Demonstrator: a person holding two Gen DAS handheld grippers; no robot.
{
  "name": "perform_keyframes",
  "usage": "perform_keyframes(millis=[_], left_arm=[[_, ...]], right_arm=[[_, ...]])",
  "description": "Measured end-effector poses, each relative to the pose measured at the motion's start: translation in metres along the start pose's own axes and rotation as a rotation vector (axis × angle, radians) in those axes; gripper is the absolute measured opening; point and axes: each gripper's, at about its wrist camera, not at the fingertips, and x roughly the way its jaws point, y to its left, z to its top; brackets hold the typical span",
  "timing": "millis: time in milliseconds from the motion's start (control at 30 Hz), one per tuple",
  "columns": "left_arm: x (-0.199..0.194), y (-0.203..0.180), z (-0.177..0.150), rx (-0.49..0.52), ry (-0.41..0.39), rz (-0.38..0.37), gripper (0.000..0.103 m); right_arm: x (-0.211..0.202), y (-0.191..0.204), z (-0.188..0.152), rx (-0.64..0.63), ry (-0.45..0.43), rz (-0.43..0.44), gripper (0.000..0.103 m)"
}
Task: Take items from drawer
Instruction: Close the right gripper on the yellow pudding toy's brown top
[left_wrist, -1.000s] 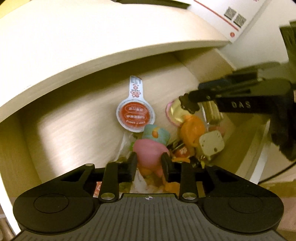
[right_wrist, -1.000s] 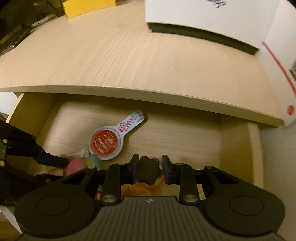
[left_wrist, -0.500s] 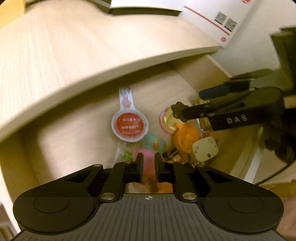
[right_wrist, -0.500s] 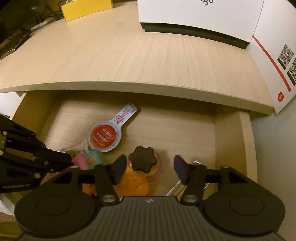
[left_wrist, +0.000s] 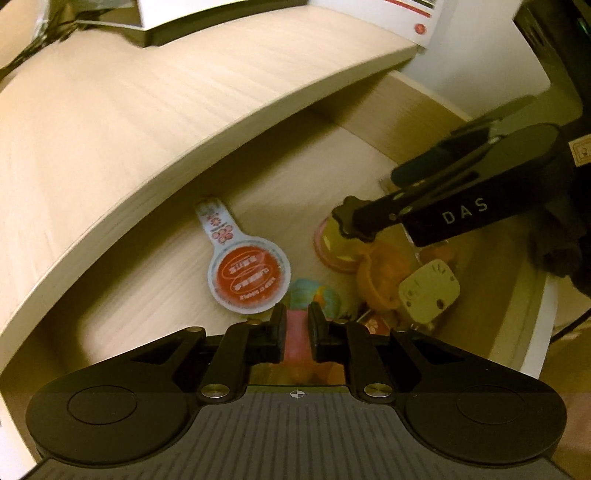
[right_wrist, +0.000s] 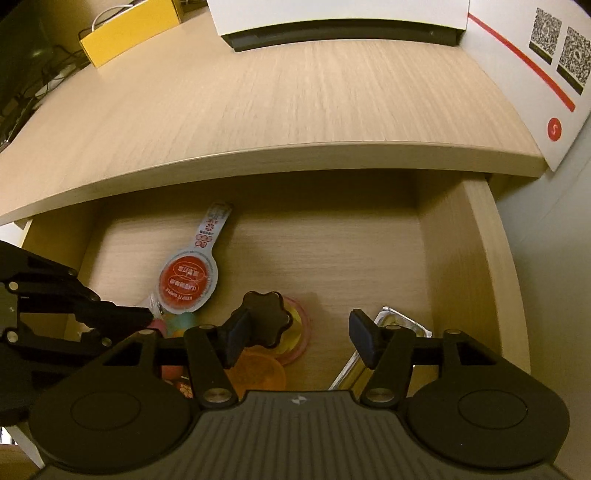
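Nearest to us, our left hand-held gripper (left_wrist: 296, 328) has its jaws drawn in tight on a pink toy (left_wrist: 295, 334) at the near end of the open drawer (right_wrist: 476, 258); the pads press the toy from both sides, and only a narrow strip of pink shows between them. Our right hand-held gripper (right_wrist: 300, 332) stands about half open with nothing clamped. Its left pad sits just beside a black flower-shaped knob (right_wrist: 266, 316), whether touching it we cannot tell, and its right pad hangs free over the drawer floor, near a shiny metal piece (right_wrist: 399, 320).

The knob stands on a round pink-rimmed yellow lid (right_wrist: 295, 332), which overlaps an orange disc (right_wrist: 258, 373) closer to us. In the left wrist view a cream square tag (left_wrist: 430, 293) lies just beside the orange piece, and a teal-and-orange toy (left_wrist: 314, 295) sits right behind the pink one.

Farther in, a round foil-sealed cup with a red label (left_wrist: 247, 277) lies flat on the drawer floor, its long tab pointing toward the back.

Beyond the drawer, the wooden counter (right_wrist: 258, 110) carries a white box (right_wrist: 340, 18), a white carton with a red stripe (right_wrist: 535, 66) and, far left, a yellow box (right_wrist: 129, 29).
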Motion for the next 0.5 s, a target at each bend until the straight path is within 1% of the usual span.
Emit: perform_keyframes(millis=[67, 133, 167, 200, 233, 300, 333, 400, 433, 500], left_arm=[[0.001, 0.001, 0.002, 0.0, 0.004, -0.026, 0.015], [0.003, 0.006, 0.004, -0.018, 0.032, -0.091, 0.041], [0.004, 0.007, 0.004, -0.023, 0.05, -0.137, 0.056], [0.004, 0.006, 0.004, -0.016, 0.044, -0.146, 0.057], [0.005, 0.004, 0.003, -0.008, 0.037, -0.126, 0.056], [0.012, -0.001, 0.002, 0.008, 0.049, -0.066, 0.056], [0.016, -0.002, 0.003, 0.01, 0.049, -0.044, 0.058], [0.021, 0.001, 0.006, -0.032, 0.061, -0.051, 0.055], [0.024, 0.003, 0.008, -0.05, 0.071, -0.048, 0.056], [0.025, 0.006, 0.009, -0.078, 0.075, -0.062, 0.051]], right_arm=[[-0.001, 0.002, -0.002, -0.007, -0.006, -0.007, 0.059], [-0.003, 0.003, -0.003, -0.01, -0.011, -0.011, 0.059], [-0.003, 0.002, -0.003, -0.009, -0.01, -0.008, 0.059], [-0.002, 0.001, -0.003, -0.004, -0.008, -0.006, 0.059], [-0.002, 0.0, -0.003, 0.001, -0.006, -0.006, 0.059], [-0.002, -0.001, -0.003, 0.004, -0.006, -0.003, 0.059], [-0.001, -0.001, -0.003, 0.005, -0.006, -0.003, 0.059], [-0.001, -0.001, -0.002, 0.008, -0.006, -0.001, 0.059], [-0.001, -0.001, -0.002, 0.01, -0.005, -0.001, 0.059], [0.0, 0.001, -0.002, 0.009, -0.003, -0.006, 0.06]])
